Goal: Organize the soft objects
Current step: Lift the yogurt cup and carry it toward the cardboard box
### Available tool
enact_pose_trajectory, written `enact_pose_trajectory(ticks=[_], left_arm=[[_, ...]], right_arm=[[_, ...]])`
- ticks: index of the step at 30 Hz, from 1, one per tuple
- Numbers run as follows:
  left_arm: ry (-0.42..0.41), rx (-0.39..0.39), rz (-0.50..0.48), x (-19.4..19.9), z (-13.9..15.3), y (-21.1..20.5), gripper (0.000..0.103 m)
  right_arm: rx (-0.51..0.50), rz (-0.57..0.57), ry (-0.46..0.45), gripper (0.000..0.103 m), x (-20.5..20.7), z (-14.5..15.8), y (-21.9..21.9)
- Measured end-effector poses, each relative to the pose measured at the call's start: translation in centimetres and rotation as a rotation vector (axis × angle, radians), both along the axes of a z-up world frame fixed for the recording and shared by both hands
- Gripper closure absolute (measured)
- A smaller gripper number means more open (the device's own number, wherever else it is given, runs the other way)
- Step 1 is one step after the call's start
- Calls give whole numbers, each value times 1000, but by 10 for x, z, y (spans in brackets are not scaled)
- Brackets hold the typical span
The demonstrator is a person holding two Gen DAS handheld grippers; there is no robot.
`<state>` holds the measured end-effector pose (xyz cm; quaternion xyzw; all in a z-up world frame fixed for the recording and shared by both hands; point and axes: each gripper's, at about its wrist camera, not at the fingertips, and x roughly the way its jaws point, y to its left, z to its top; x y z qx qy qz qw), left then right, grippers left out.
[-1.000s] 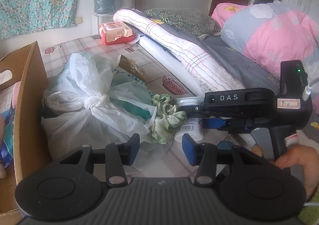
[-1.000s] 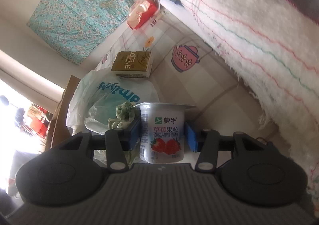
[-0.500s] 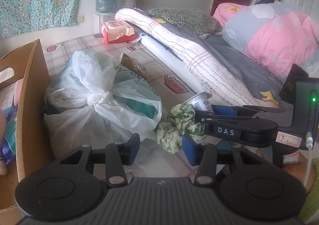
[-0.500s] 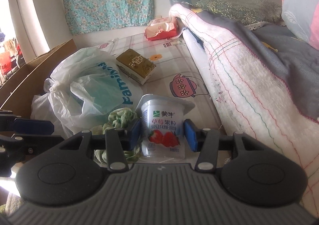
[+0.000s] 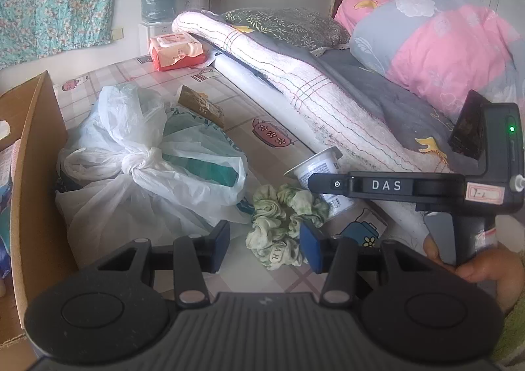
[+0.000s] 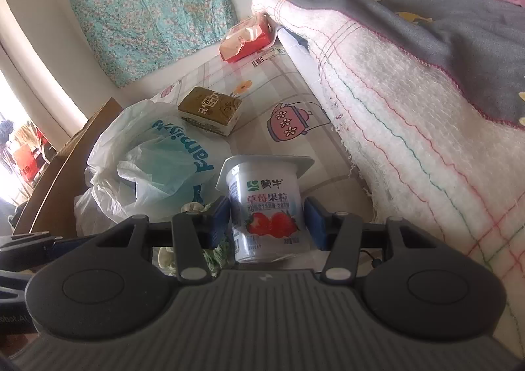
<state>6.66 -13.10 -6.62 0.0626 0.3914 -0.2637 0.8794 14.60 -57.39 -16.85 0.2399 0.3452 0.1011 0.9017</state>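
The left gripper (image 5: 264,241) is open and holds nothing; the knotted plastic bag (image 5: 147,170) lies ahead to its left, and the green scrunchie (image 5: 282,226) lies on the counter (image 5: 249,118) just ahead, close to its right finger. The right gripper (image 6: 266,223) has the strawberry yogurt cup (image 6: 266,207) between its fingers. Its jaws are opening: the left pad meets the cup, the right pad stands just clear.

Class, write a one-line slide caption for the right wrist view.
Right gripper, jaws opening, straddles a strawberry yogurt cup on the teapot-print sheet, beside a white plastic bag.
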Motion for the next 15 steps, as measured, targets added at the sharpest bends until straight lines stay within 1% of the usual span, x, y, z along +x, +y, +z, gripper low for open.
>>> enact_pose_trajectory(ticks=[9, 12, 15], left_arm=[[10, 3, 2, 1, -2, 1, 55], [10, 3, 2, 1, -2, 1, 55], [10, 2, 4, 1, -2, 1, 54]], right_arm=[[127, 4, 55, 53, 18, -3, -13], [147, 21, 75, 52, 24, -6, -9], [145, 40, 90, 51, 28, -10, -4]])
